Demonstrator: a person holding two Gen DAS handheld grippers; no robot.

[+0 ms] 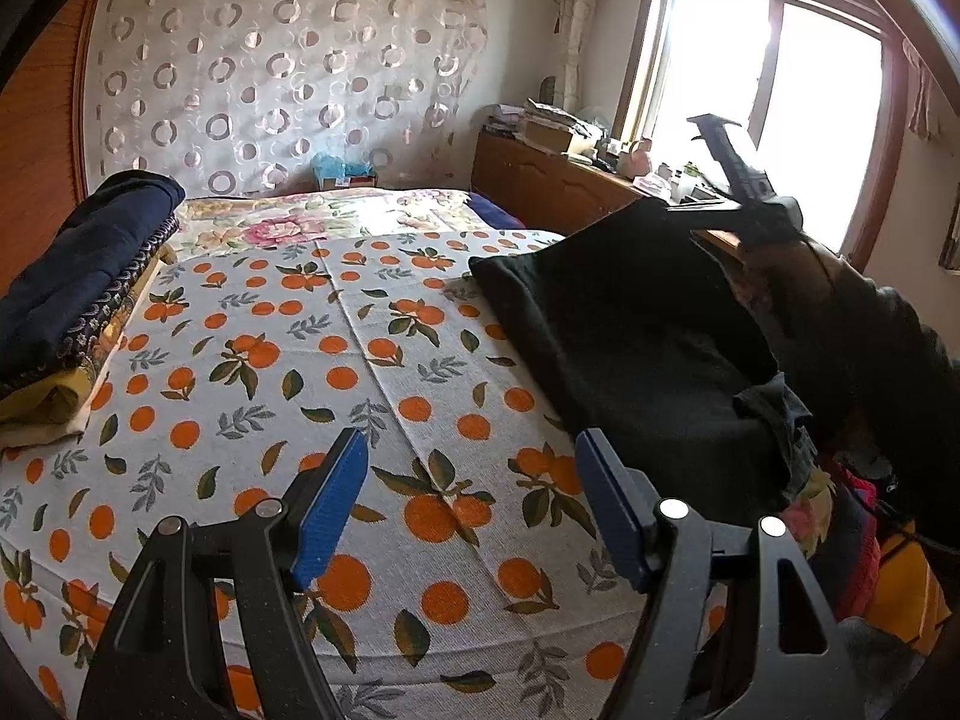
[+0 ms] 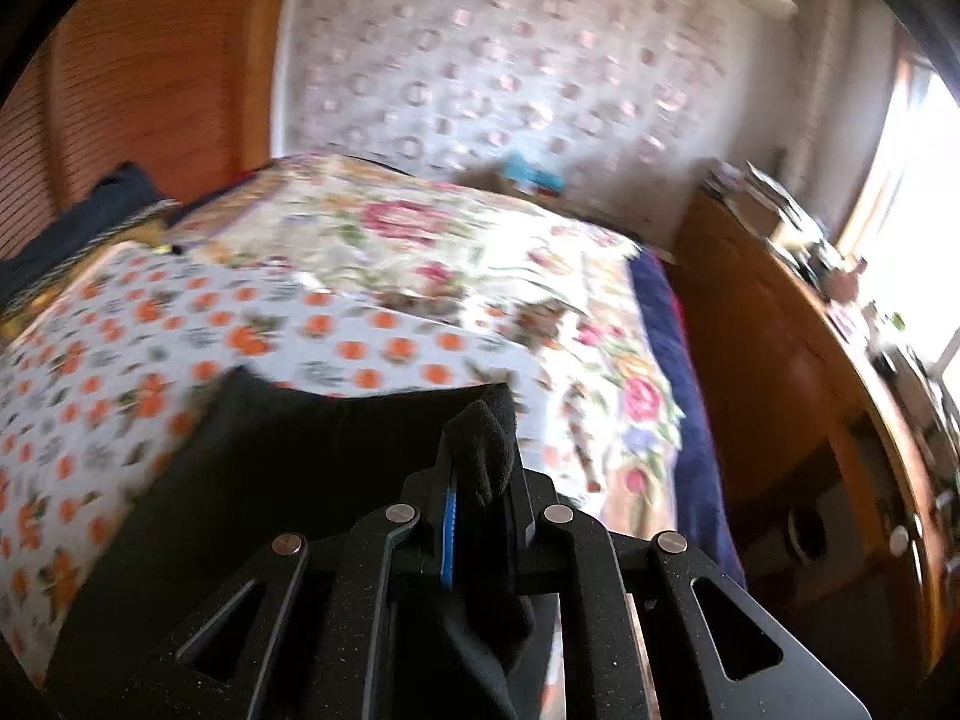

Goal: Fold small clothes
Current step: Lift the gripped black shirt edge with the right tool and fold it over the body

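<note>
A black garment (image 1: pixel 624 330) hangs over the right part of the bed, lifted by one corner. My right gripper (image 2: pixel 480 456) is shut on that corner of the black garment (image 2: pixel 270 480), with cloth bunched between its pads. In the left wrist view the right gripper (image 1: pixel 720 192) is raised at the upper right, holding the cloth up. My left gripper (image 1: pixel 471 480) is open and empty, with blue pads (image 1: pixel 330 516), low over the orange-print sheet (image 1: pixel 312 360), left of the garment.
A stack of folded clothes (image 1: pixel 78 312), dark blue on top, lies at the bed's left edge. A floral cover (image 1: pixel 312 222) lies at the far end. A wooden cabinet (image 1: pixel 552 180) with clutter stands under the window. More clothes (image 1: pixel 852 528) pile at the right.
</note>
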